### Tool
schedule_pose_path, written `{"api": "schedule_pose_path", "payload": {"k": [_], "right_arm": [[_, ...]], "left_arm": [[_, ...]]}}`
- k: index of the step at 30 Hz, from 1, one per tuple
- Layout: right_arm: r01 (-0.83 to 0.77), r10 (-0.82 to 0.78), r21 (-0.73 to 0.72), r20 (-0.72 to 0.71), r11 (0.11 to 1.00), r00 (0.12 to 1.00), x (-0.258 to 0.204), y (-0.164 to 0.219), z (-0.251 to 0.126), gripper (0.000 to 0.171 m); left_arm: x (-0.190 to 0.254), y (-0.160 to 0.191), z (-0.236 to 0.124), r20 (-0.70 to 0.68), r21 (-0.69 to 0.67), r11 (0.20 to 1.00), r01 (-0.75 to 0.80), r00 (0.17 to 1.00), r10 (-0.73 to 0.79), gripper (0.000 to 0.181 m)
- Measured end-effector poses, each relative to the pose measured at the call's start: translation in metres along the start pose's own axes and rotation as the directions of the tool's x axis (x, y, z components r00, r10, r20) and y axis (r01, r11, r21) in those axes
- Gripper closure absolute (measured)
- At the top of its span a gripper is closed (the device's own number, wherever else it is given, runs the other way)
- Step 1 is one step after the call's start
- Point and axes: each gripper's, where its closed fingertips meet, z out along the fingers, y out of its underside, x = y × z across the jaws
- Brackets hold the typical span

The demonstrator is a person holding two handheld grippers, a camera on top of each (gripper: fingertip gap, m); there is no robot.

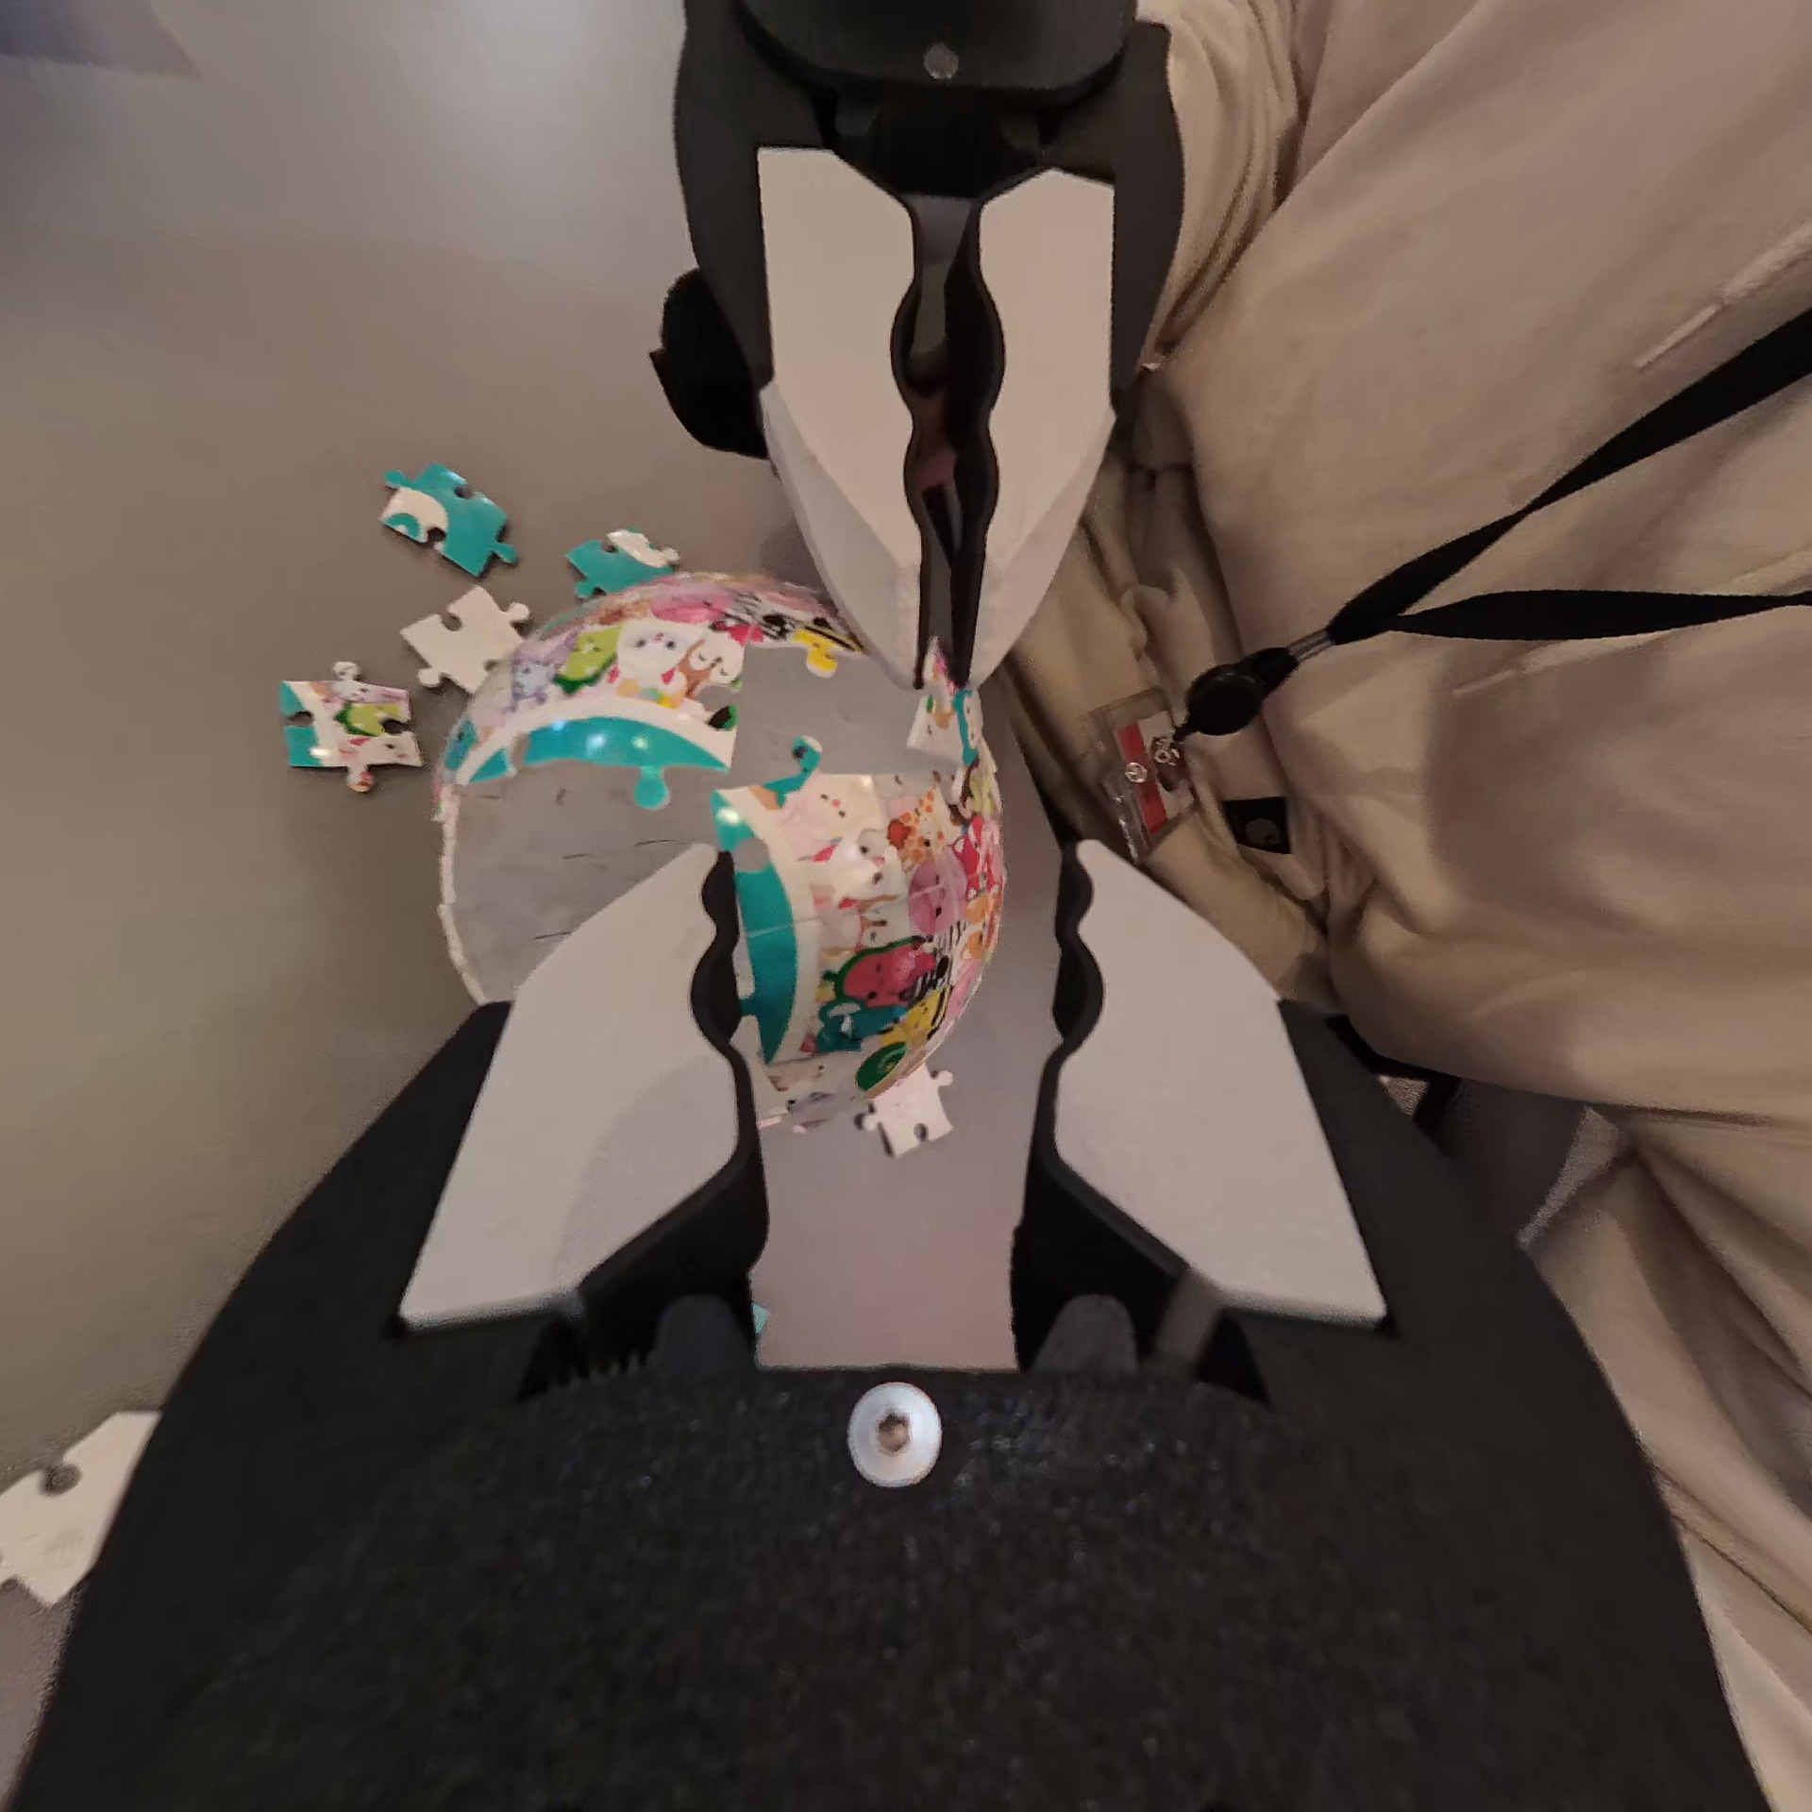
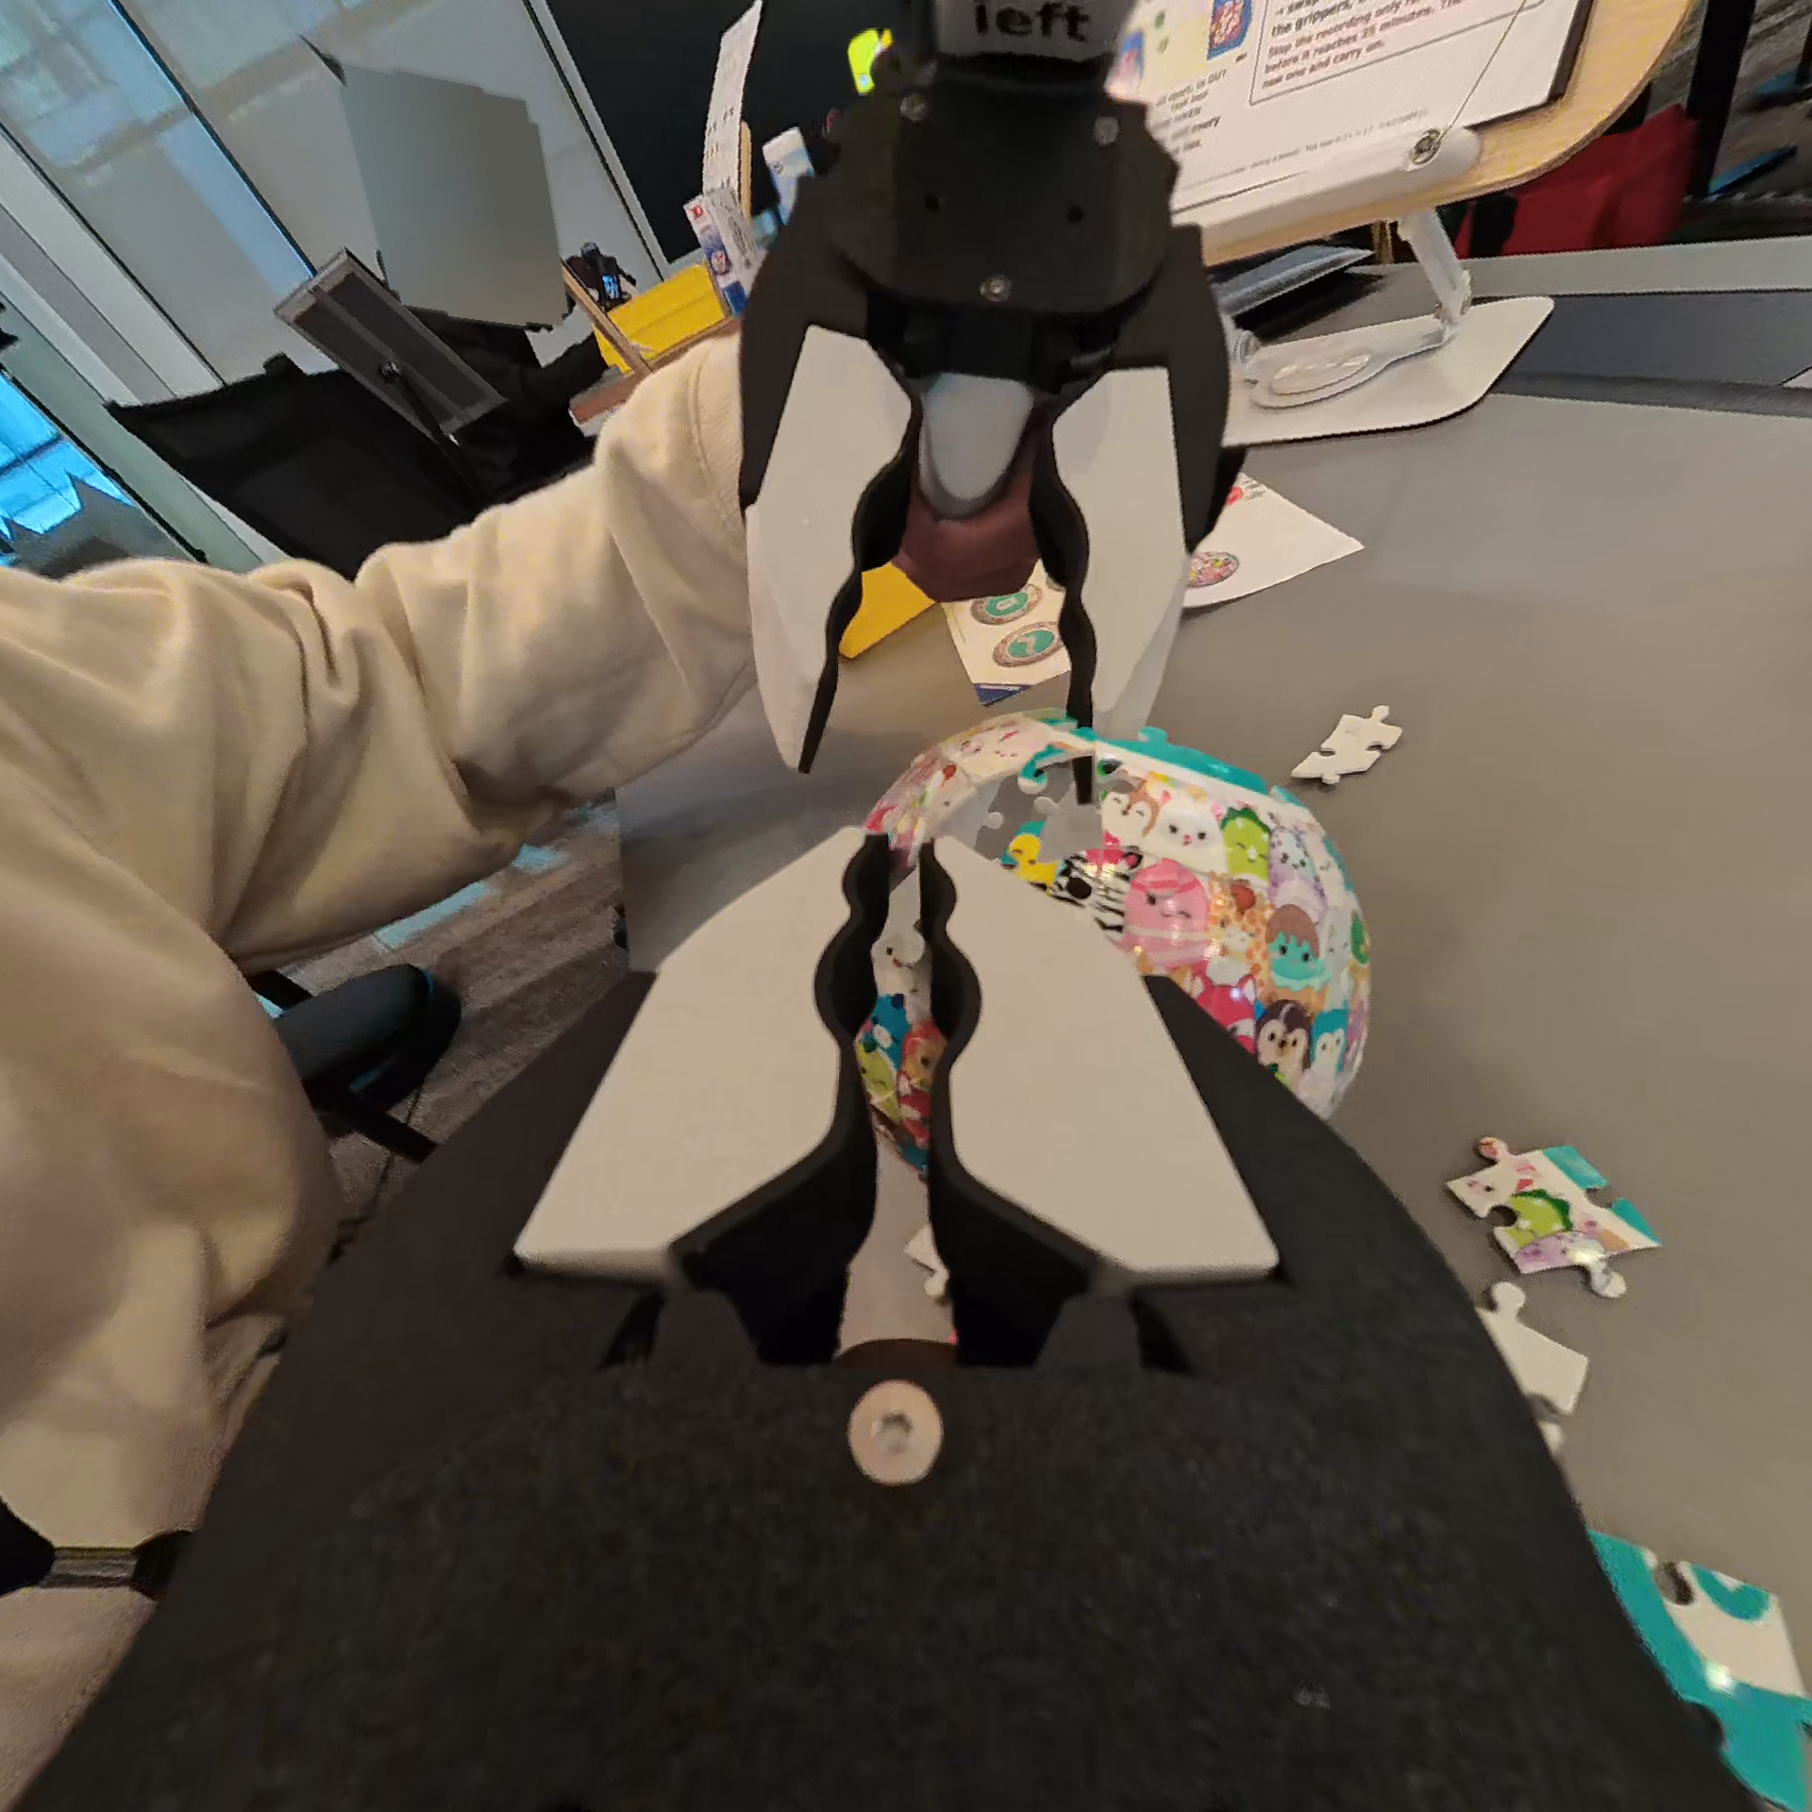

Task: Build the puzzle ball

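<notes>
Puzzle ball [image 2: 1206,912] unfinished; right claw [image 2: 904,863] pinches a piece [image 1: 946,716], left claw [image 1: 892,873] gapes, lettered.

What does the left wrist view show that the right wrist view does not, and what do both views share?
Only the left wrist view shows the badge on a black lanyard and the ball's bare grey inside. Only the right wrist view shows a tilted board on a white stand and a yellow box. Both show the puzzle ball, the right gripper pinching a piece at its rim, the left gripper open, and loose pieces.
</notes>
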Motion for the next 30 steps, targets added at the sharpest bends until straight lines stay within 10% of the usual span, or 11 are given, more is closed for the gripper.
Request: {"api": "schedule_pose_path", "payload": {"k": [30], "right_arm": [[0.425,-0.448,-0.153,-0.177,0.892,0.876,-0.002,-0.005,-0.007,0.159]], "left_arm": [[0.002,0.002,0.007,-0.174,-0.124,0.99,0.074,0.98,-0.095,0.128]]}}
